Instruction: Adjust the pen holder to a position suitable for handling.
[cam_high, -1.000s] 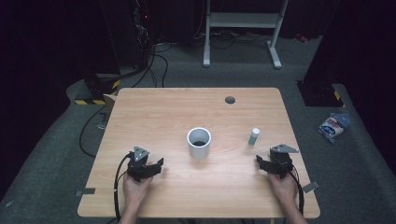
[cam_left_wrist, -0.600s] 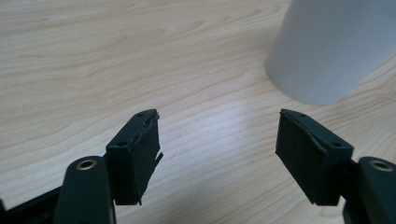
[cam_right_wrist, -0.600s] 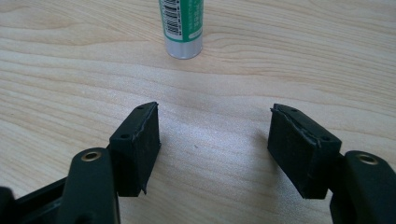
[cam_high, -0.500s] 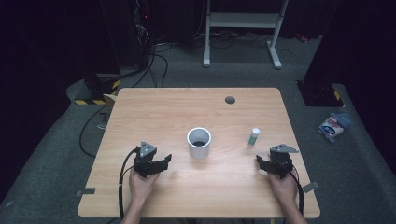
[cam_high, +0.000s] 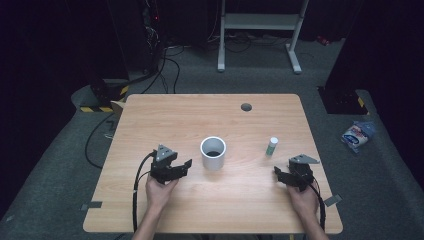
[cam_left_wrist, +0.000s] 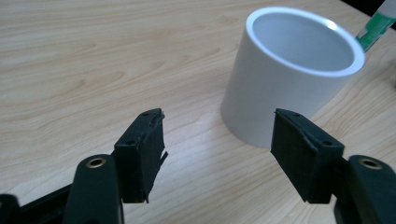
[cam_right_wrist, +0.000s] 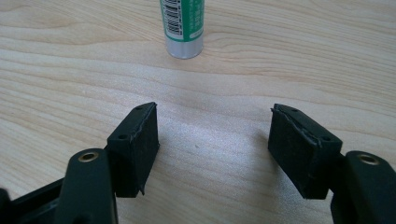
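A white open-topped cup (cam_high: 213, 152) (cam_left_wrist: 289, 84) stands upright near the middle of the wooden table (cam_high: 190, 115). My left gripper (cam_high: 184, 165) (cam_left_wrist: 217, 135) hovers just left of the cup. It is open and its jaws have just been closing a little, with nothing between them; the cup stands just beyond the right jaw. A small green-and-white tube (cam_high: 272, 146) (cam_right_wrist: 183, 28) (cam_left_wrist: 373, 30) stands upright to the cup's right. My right gripper (cam_high: 277, 172) (cam_right_wrist: 212, 135) rests open a short way in front of the tube, with bare wood between its jaws.
A dark round hole (cam_high: 246, 107) sits in the table's far side. On the floor to the right lies a blue-and-white packet (cam_high: 356, 135). A metal stand (cam_high: 257, 30) and cables (cam_high: 160, 65) lie beyond the table.
My left hand has moved right and forward, towards the cup, and risen slightly. Its jaws stand a little narrower. The right hand, cup and tube have stayed put.
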